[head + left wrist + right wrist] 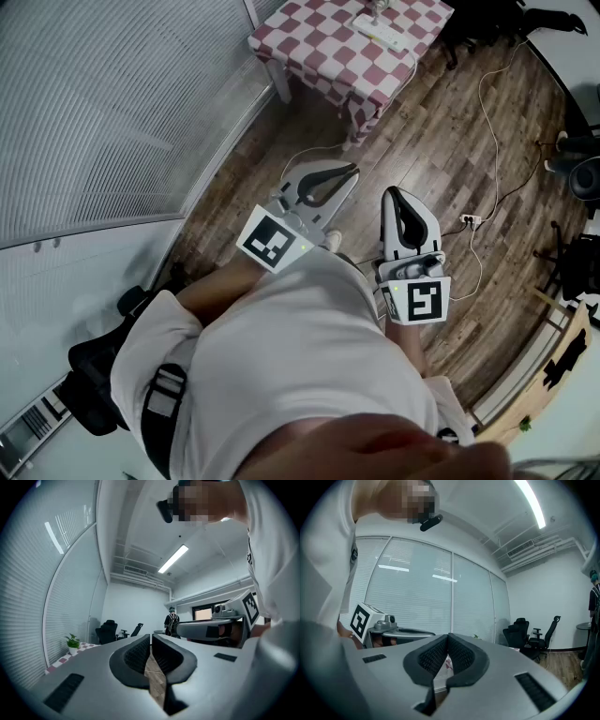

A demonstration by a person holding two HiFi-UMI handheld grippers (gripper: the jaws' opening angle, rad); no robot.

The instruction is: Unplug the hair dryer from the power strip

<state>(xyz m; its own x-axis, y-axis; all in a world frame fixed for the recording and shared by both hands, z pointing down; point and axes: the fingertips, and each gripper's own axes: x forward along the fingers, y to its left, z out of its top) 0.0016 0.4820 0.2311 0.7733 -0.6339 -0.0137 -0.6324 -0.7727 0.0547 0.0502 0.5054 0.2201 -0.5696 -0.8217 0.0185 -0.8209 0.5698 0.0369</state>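
Observation:
A white power strip [380,31] lies on the table with the red-and-white checked cloth [319,52] at the far end of the room. I cannot make out a hair dryer in any view. Both grippers are held level in front of the person's body, well short of the table. My left gripper [352,172] has its jaws touching at the tips with nothing between them, as the left gripper view shows [151,637]. My right gripper [389,193] is shut and empty too, its pads meeting in the right gripper view [448,636].
A small potted plant [72,642] stands on the checked table. A white cable [487,122] runs over the wooden floor to a small socket block [472,221]. A glass wall with blinds [112,103] is at the left. Black office chairs [110,631] and a standing person [171,620] are farther off.

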